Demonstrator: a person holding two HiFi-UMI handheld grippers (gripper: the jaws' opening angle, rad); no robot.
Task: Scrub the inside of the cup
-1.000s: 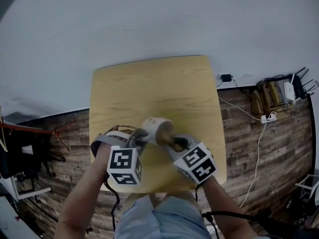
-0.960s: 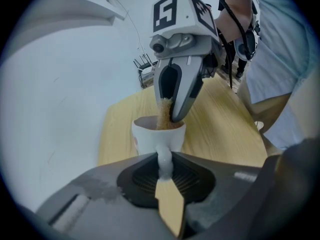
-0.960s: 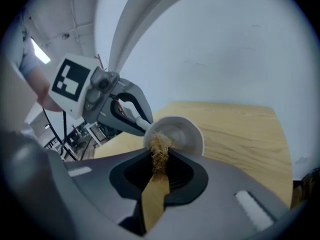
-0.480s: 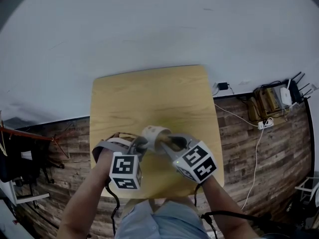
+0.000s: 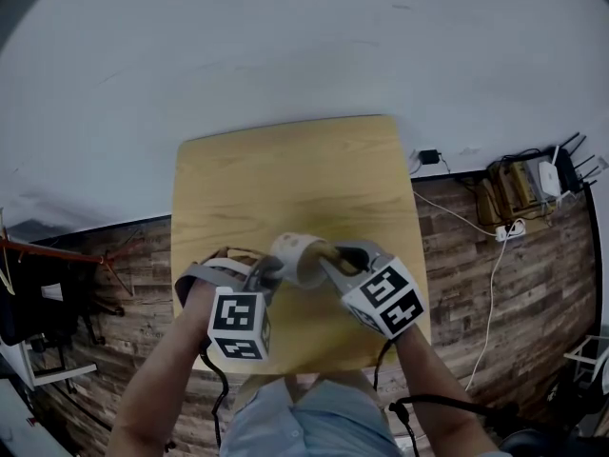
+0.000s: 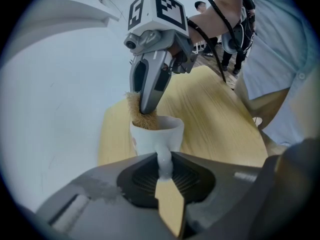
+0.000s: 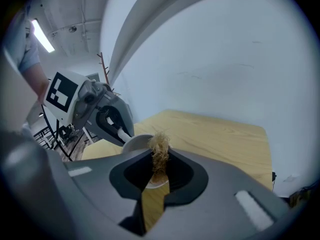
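- Left tongs (image 6: 164,170) pinch the cup (image 6: 156,134) by its handle (image 6: 163,156); best held steady.
- Right tongs (image 7: 159,173) clamp the fibre scrubber (image 7: 160,151), frame centre; push deeper and circle the inner wall.

Soft, dim light; fisheye warping, dark vignetted corners.

Square light-wood table (image 5: 285,165), far edge at white wall (image 5: 285,46). Dark plank floor (image 5: 457,246) around it. Right: white router (image 5: 552,172) on box (image 5: 517,187), black plug (image 5: 430,150), white cable (image 5: 492,298) trailing nearer. Left: red rod (image 5: 48,247), dark clutter (image 5: 38,303).
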